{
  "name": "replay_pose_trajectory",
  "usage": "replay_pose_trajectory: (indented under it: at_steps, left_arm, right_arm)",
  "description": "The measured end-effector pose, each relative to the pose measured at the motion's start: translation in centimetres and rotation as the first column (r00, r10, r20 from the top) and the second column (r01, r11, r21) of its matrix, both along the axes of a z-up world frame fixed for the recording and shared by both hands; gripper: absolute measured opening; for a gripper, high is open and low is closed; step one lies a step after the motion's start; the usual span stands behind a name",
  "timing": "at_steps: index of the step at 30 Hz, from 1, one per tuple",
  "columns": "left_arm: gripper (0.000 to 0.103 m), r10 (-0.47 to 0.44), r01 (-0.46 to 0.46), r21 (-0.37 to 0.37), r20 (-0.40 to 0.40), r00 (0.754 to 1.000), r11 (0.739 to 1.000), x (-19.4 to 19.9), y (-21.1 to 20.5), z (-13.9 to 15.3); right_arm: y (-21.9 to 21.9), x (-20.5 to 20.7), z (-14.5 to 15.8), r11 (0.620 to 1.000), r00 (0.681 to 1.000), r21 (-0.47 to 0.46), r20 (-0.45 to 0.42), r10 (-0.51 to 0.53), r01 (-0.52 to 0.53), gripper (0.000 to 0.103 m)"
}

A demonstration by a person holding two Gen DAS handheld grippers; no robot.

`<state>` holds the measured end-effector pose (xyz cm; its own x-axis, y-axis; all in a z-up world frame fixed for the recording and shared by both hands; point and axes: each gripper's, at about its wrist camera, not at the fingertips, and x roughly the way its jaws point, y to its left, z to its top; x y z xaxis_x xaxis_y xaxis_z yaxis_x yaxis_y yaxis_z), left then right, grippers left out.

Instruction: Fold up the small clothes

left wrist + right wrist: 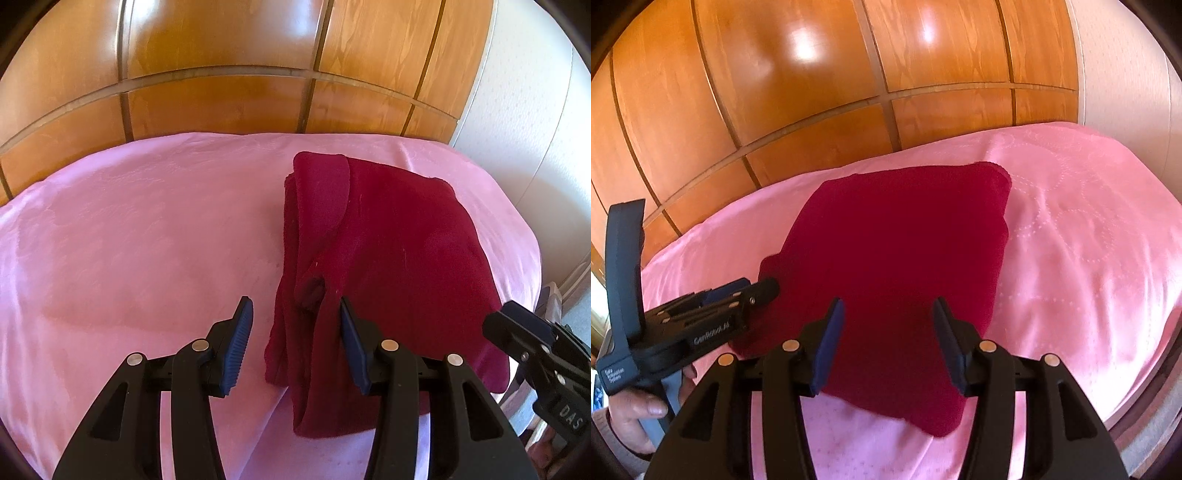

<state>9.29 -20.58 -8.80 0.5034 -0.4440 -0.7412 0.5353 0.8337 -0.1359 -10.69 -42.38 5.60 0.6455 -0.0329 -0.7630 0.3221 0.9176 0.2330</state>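
Left and right wrist views of a bed with a folded garment. The dark red garment [373,266] lies folded into a thick, roughly rectangular bundle on the pink bedspread [129,240], toward the right half of the bed as the left wrist view shows it, with a rounded flap turned over at its far left corner. The left gripper [295,321] hangs over the bundle's near left edge; its fingers [240,343] stand apart, one over bare bedspread and the other over the red cloth, and nothing is clamped between them. The right gripper [888,317] hangs over the near middle of the bundle, its fingers [829,347] likewise spread and empty. In the right wrist view a hand [635,410] holds the left gripper's handle at lower left. Glossy wooden panelling [812,92] rises behind the bed.
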Motion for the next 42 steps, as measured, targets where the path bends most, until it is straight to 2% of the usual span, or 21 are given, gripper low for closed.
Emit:
replay_pose_trajectory:
  at_steps: [10, 13, 18, 20, 22, 23, 24, 26, 27, 29, 31, 33, 34, 38, 42]
  left_arm:
    - [0.046, 0.008, -0.008, 0.025, 0.002, 1.0, 1.0, -0.7, 0.4, -0.4]
    - [0.053, 0.02, -0.02, 0.021, -0.013, 1.0, 1.0, -0.5, 0.6, -0.9]
    - [0.053, 0.019, -0.019, 0.006, -0.008, 1.0, 1.0, -0.9, 1.4, -0.7]
    - [0.061, 0.024, -0.024, 0.001, 0.008, 1.0, 1.0, -1.3, 1.8, -0.4]
    - [0.069, 0.046, -0.046, -0.007, 0.033, 0.998, 0.999, -2.0, 2.7, 0.0]
    - [0.073, 0.061, -0.061, -0.004, 0.047, 0.997, 0.998, -2.4, 3.2, 0.3]
    - [0.074, 0.067, -0.067, -0.002, 0.057, 0.996, 0.998, -2.7, 3.5, 0.4]
    - [0.076, 0.085, -0.086, 0.011, 0.084, 0.993, 0.996, -3.4, 4.3, 0.7]
    - [0.077, 0.1, -0.103, 0.022, 0.102, 0.99, 0.994, -3.8, 4.9, 0.9]
    - [0.087, 0.126, -0.131, 0.028, 0.128, 0.984, 0.991, -4.3, 5.7, 1.2]
    - [0.093, 0.164, -0.17, 0.024, 0.159, 0.973, 0.985, -4.9, 6.7, 1.7]
    - [0.095, 0.192, -0.197, 0.012, 0.174, 0.966, 0.98, -5.4, 7.4, 2.1]
    - [0.1, 0.206, -0.211, 0.009, 0.179, 0.962, 0.978, -5.6, 7.7, 2.3]
    - [0.1, 0.221, -0.228, 0.017, 0.189, 0.957, 0.973, -6.7, 8.0, 2.7]
    - [0.1, 0.216, -0.227, 0.035, 0.194, 0.957, 0.973, -7.5, 7.5, 2.7]
  right_arm:
    - [1.6, -0.2, -2.7, 0.999, 0.998, -0.042, -0.069, -0.004, 0.001, 0.05]
    - [1.7, 0.0, -4.3, 0.999, 0.996, -0.048, -0.091, -0.021, 0.017, 0.051]
    - [1.4, -0.1, -3.8, 0.999, 0.996, -0.038, -0.083, -0.033, 0.03, 0.052]
    - [1.3, -0.4, -3.2, 0.999, 0.996, -0.027, -0.077, -0.048, 0.046, 0.053]
    - [1.3, -0.7, -2.5, 0.998, 0.996, -0.01, -0.061, -0.064, 0.063, 0.065]
    - [1.4, -0.9, -2.0, 0.996, 0.995, -0.011, -0.05, -0.085, 0.084, 0.081]
    - [1.6, -1.1, -1.6, 0.994, 0.993, -0.023, -0.045, -0.106, 0.105, 0.091]
    - [2.0, -1.6, -0.7, 0.988, 0.989, -0.055, -0.034, -0.144, 0.142, 0.095]
    - [2.2, -1.8, -0.3, 0.983, 0.985, -0.076, -0.036, -0.168, 0.165, 0.101]
    - [2.6, -2.0, 0.2, 0.975, 0.979, -0.103, -0.04, -0.202, 0.197, 0.101]
    - [3.1, -2.4, 0.8, 0.962, 0.969, -0.134, -0.038, -0.246, 0.239, 0.101]
    - [3.7, -2.9, 1.6, 0.927, 0.946, -0.207, -0.024, -0.324, 0.313, 0.101]
    - [3.8, -3.2, 1.8, 0.919, 0.941, -0.22, -0.018, -0.339, 0.327, 0.101]
    - [4.9, -4.1, 2.3, 0.894, 0.935, -0.284, 0.021, -0.354, 0.345, 0.101]
    - [5.2, -4.1, 2.2, 0.901, 0.944, -0.297, 0.012, -0.329, 0.317, 0.101]
